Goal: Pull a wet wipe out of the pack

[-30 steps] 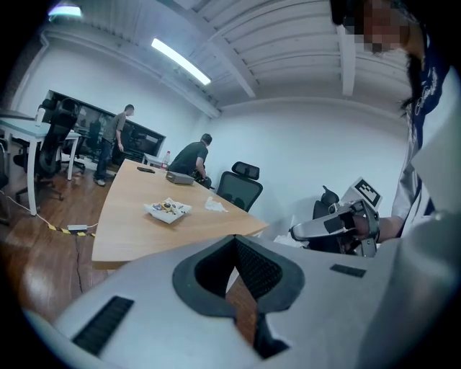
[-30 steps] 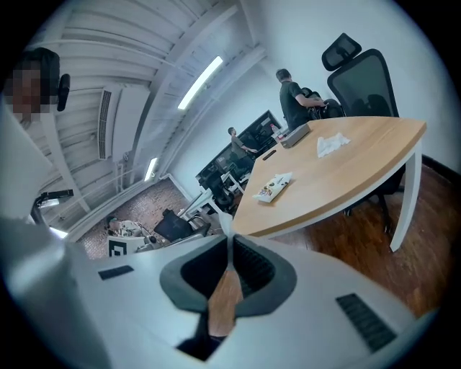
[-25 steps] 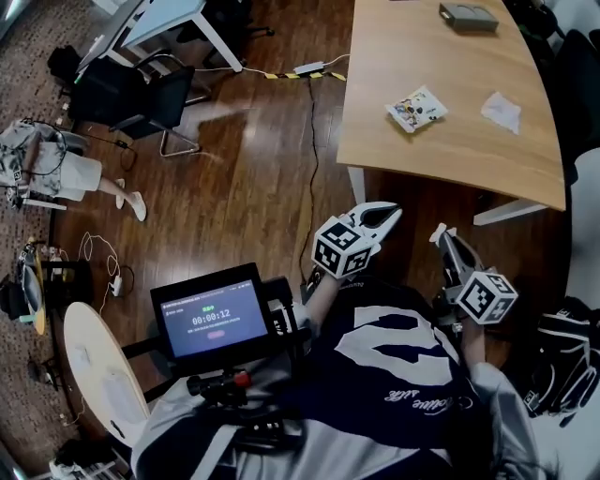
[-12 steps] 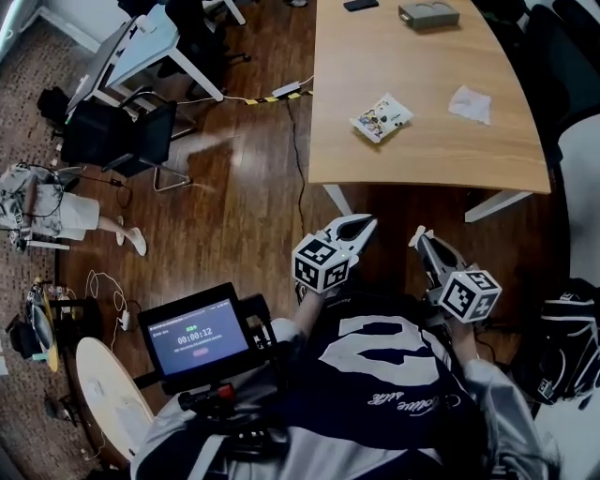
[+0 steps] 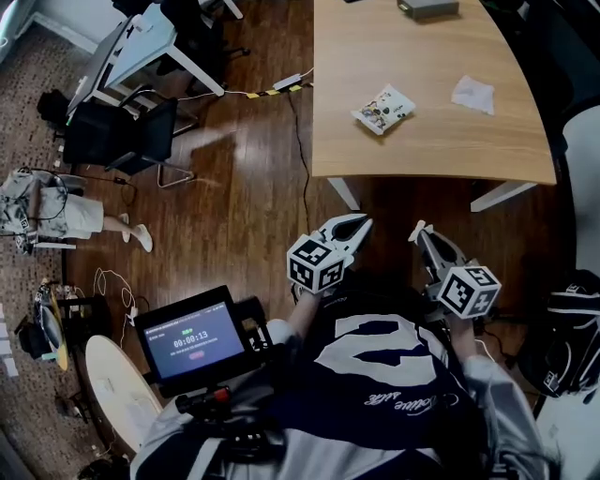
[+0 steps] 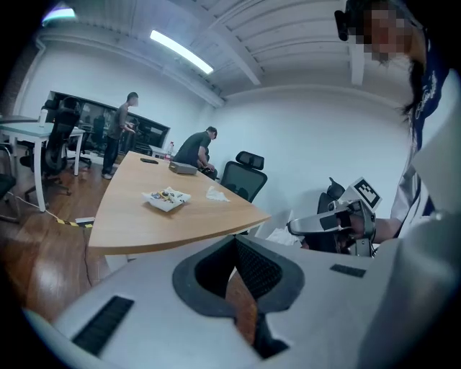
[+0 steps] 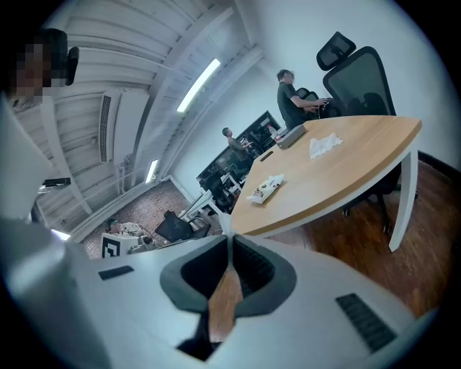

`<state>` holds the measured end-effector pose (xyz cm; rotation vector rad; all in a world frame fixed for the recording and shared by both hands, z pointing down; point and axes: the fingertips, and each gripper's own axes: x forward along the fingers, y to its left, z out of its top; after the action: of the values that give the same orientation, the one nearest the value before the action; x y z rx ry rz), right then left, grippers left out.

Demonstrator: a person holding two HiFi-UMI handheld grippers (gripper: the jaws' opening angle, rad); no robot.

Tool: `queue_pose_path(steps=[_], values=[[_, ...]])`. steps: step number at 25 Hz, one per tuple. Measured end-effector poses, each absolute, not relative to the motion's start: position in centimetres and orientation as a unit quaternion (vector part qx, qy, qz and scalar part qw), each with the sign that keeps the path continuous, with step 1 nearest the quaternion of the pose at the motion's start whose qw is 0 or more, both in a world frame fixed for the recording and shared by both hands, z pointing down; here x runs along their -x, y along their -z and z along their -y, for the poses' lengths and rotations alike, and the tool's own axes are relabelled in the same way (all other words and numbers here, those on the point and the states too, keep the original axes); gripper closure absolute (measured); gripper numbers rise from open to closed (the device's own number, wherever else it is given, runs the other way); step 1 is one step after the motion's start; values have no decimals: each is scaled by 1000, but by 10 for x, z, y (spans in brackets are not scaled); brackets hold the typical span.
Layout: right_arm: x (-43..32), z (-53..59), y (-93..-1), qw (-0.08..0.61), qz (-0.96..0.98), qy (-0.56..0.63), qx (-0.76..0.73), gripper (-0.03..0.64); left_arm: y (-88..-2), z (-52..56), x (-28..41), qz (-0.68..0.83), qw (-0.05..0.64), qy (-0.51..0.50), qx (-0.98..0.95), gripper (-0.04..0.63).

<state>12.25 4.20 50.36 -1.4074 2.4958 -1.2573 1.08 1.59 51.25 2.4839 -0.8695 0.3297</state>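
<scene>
Ceiling strip lights [image 6: 180, 50] are glowing hard in the upper part of both gripper views and tinting the walls bluish. The head view is showing dimmer, with pale glare lying on the wooden floor [image 5: 220, 141] at upper left. Fisheye bending and dark corners are ringing both gripper views, and the left gripper [image 6: 232, 241] is blurring close to the lens.

Wipe pack [image 5: 382, 108] on the table [image 5: 422, 155], a tissue [image 5: 472, 94] to its right, a box [image 5: 427, 7] behind both.

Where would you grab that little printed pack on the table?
Probably pinch a thin edge of the pack, coming low from the near side of the table: it lies flat and askew, a corner toward us, leaving little height to clamp. Its opening is too small to make out.
</scene>
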Motion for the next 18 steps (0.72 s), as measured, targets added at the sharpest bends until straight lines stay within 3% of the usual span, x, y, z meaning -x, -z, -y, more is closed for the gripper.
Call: queue_pose_path(steps=[18], values=[[-87, -49, -503, 0, -803, 385, 455, 598, -507, -26, 23, 312, 235, -116, -913, 594]])
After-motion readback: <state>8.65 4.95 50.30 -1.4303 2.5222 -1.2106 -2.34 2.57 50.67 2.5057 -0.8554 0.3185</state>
